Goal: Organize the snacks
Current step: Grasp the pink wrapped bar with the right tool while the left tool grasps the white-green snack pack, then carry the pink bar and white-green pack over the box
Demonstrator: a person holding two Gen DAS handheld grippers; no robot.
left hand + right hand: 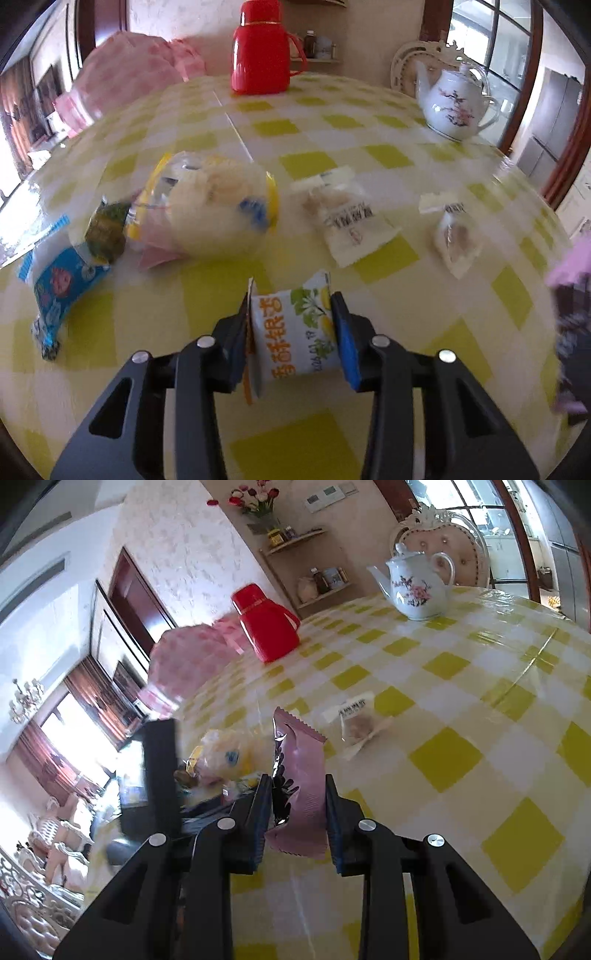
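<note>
My left gripper [291, 310] is shut on a white snack packet with orange lettering and a green-yellow flower print [295, 328], held above the table. A pile of snacks lies to the left: a clear yellow-edged bag of pale pastries [218, 210], a dark green packet [107, 229] and a blue packet [59, 284]. Two white packets [351, 218] [452, 229] lie apart to the right. My right gripper [295, 786] is shut on a pink packet [299, 775]. The pastry bag [229, 757] and one white packet [356, 722] show in the right wrist view.
The table has a yellow-and-white checked cloth [332, 162]. A red thermos jug [260, 48] [267, 624] and a white flowered teapot [454, 103] [417, 587] stand at the far side. A pink checked bag [125, 77] lies at the far left. A white chair [443, 535] stands behind the teapot.
</note>
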